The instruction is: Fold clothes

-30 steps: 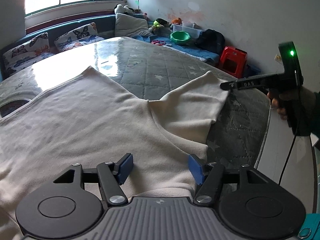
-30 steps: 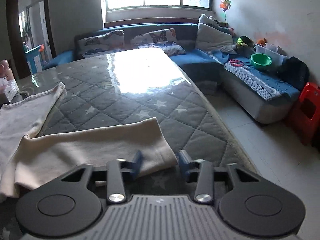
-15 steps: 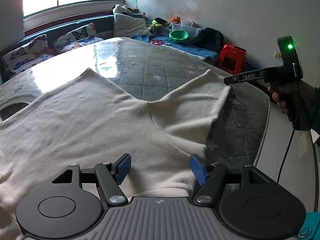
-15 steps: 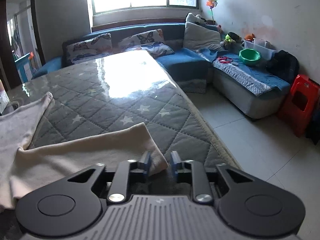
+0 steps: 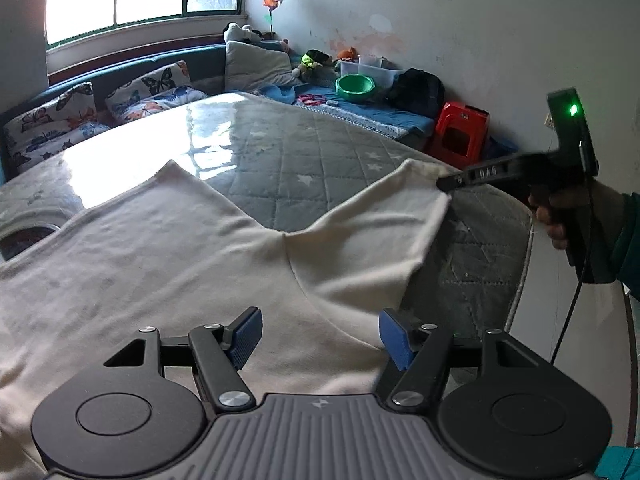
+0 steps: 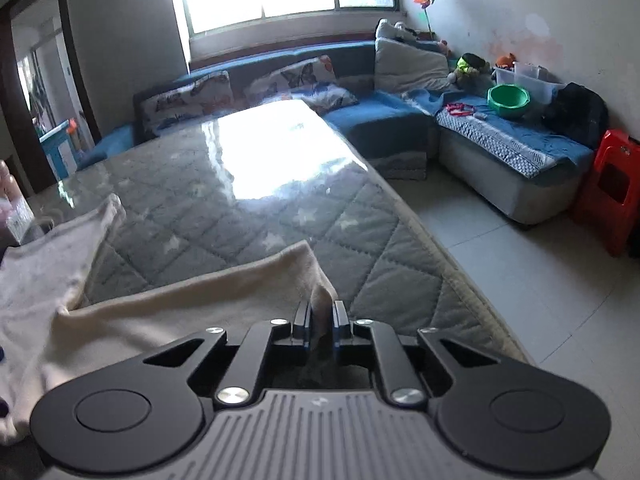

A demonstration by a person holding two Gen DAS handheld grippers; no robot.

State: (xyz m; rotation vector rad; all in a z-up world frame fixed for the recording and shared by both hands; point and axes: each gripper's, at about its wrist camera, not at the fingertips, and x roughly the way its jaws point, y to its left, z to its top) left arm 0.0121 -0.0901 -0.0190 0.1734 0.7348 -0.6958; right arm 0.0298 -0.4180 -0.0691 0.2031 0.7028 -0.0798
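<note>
A cream long-sleeved garment point(image 5: 160, 264) lies spread on the grey quilted mattress point(image 5: 304, 152). Its right sleeve point(image 5: 380, 232) reaches toward the mattress's right edge. My right gripper point(image 6: 320, 316) is shut on the cuff corner of that sleeve point(image 6: 224, 300), cloth pinched between its blue pads. In the left wrist view the same right gripper point(image 5: 444, 183) grips the cuff tip, held by a hand at the right. My left gripper point(image 5: 320, 334) hovers open over the garment's body near the armpit, nothing between its pads.
The mattress edge point(image 6: 460, 280) drops to a tiled floor point(image 6: 520, 280) on the right. A blue sofa point(image 6: 380, 120) with butterfly cushions runs along the back, holding a green bowl point(image 6: 508, 100). A red stool point(image 6: 616, 188) stands by the wall.
My right gripper's jaws have come together on the sleeve's cuff corner, and the cuff is lifted slightly off the mattress. My left gripper stays open in the same place.
</note>
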